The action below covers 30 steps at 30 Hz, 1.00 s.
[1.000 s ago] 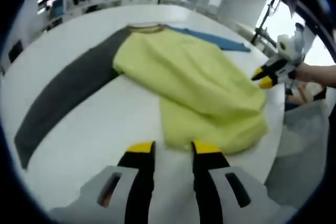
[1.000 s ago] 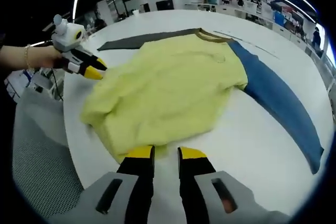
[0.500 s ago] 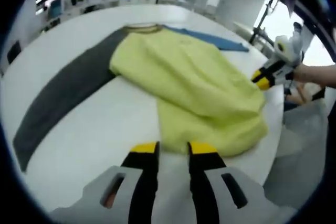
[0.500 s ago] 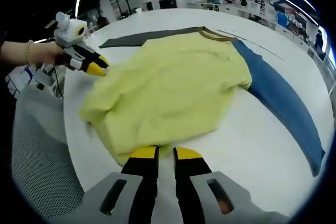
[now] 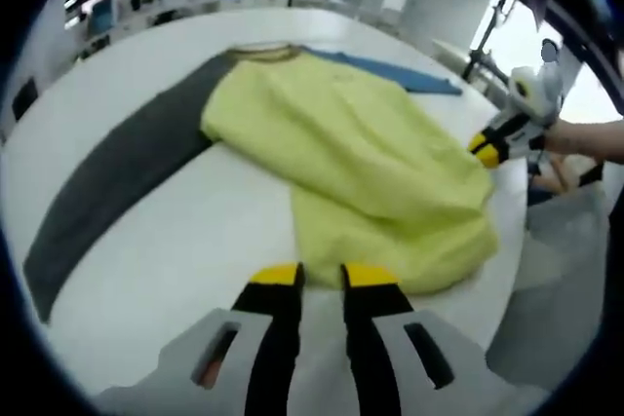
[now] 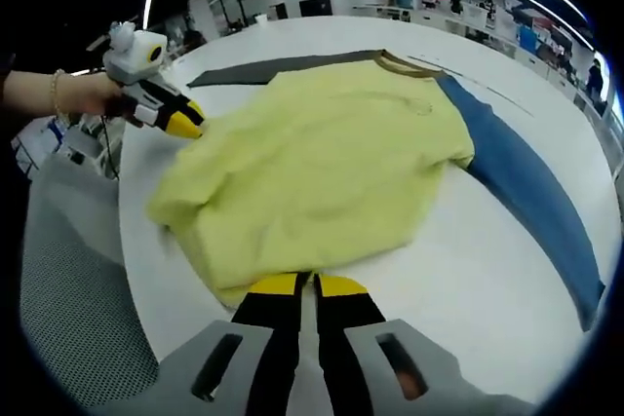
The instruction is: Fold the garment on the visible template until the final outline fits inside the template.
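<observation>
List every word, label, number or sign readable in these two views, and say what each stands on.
None can be read.
Shirt: a faint mark below the collar, too small and blurred to read.
Hand-held grippers: no lettering shows on the left one or the right one.
Background screens and boards: coloured patches, too blurred to tell whether they carry text.

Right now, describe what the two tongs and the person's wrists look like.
Both tongs match: the left tongs and right tongs have black jaws capped with yellow tips, rising from a light grey body with dark slots. Seen from across the table, each carries a white housing. A thin beaded bracelet circles the left wrist.
</observation>
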Motion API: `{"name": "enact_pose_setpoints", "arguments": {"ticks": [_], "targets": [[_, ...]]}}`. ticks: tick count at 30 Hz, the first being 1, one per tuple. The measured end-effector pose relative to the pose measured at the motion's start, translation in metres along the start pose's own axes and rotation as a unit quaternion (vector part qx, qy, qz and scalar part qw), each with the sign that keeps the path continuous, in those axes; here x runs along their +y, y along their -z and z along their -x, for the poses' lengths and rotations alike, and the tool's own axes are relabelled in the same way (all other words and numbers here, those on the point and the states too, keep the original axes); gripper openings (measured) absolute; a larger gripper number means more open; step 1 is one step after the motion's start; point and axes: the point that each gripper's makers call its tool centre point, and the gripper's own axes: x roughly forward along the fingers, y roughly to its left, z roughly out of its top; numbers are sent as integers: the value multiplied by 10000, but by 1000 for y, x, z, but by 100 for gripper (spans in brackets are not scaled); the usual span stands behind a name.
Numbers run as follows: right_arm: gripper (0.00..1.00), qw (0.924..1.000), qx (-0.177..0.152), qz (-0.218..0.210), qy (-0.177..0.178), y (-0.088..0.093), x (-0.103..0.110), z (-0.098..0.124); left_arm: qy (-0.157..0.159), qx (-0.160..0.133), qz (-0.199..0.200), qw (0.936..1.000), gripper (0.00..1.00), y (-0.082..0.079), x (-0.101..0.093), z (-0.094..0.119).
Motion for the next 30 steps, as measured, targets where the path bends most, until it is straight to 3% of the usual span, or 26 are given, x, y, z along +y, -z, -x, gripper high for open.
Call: {"name": "enact_pose_setpoints", "arguments": {"ticks": [5,18,30], "targets": [[5,10000,-6,57,-4,0,0,0,30,72,38,10000,3,1,0,0],[2,9999,-25,138,38,-2,0,3,-15,132,196,9997,0,-2,-1,2],[2,9996,-31,95,254,3,-7,28,-156,-20,377,9992,0,3,3,26]]}}
